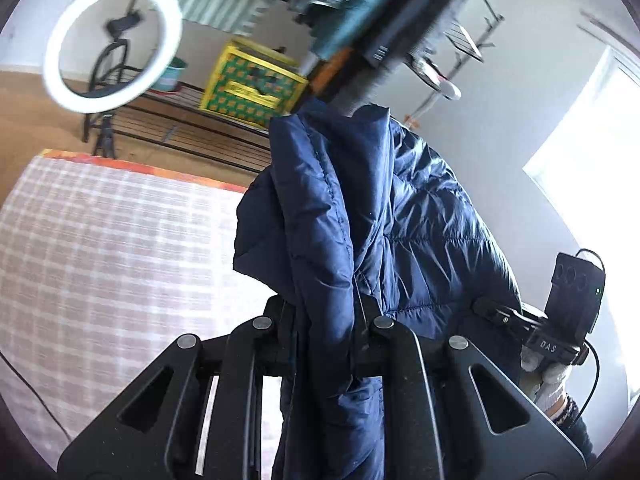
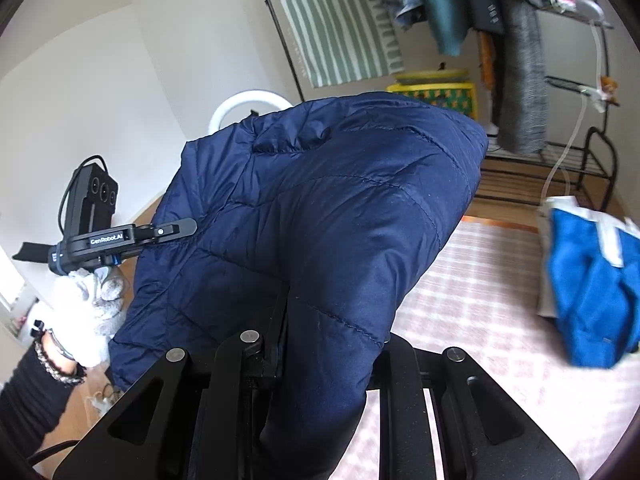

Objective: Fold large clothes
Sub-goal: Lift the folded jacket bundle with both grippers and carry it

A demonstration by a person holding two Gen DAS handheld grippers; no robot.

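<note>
The left gripper (image 1: 324,332) is pinching a bunched edge of the navy puffer jacket (image 1: 360,216), its jaws drawn nearly together on the quilted cloth that is running between them and hanging down past the linkage. The right gripper (image 2: 280,340) is doing the same at another part of the jacket (image 2: 320,216), jaws closed down on a thick fold that is billowing up and over the fingers, so which seam or corner each is gripping cannot be told.

The jacket is hanging in the air between the two grippers, above the checked pink bedspread (image 1: 100,248) and not yet touching it, as far as either view shows. In the right wrist view the left gripper (image 2: 176,230) is reaching into the jacket's far side, the person's white-gloved hand (image 2: 92,292) just below it. Beyond the jacket, a blue garment (image 2: 592,288) is lying on the bedspread (image 2: 480,280) near its edge. Behind the jacket a clothes rack (image 2: 440,8) is holding hanging clothes, with a yellow crate (image 1: 252,80) on its lower shelf and a ring light (image 1: 112,44) off to one side.

The step in hand looks like lifting and shaking the jacket out before laying it flat. The next move probably calls for spreading the two grippers apart to pull the cloth taut, then lowering it onto a bare part of the bedspread, clear of the blue garment.
</note>
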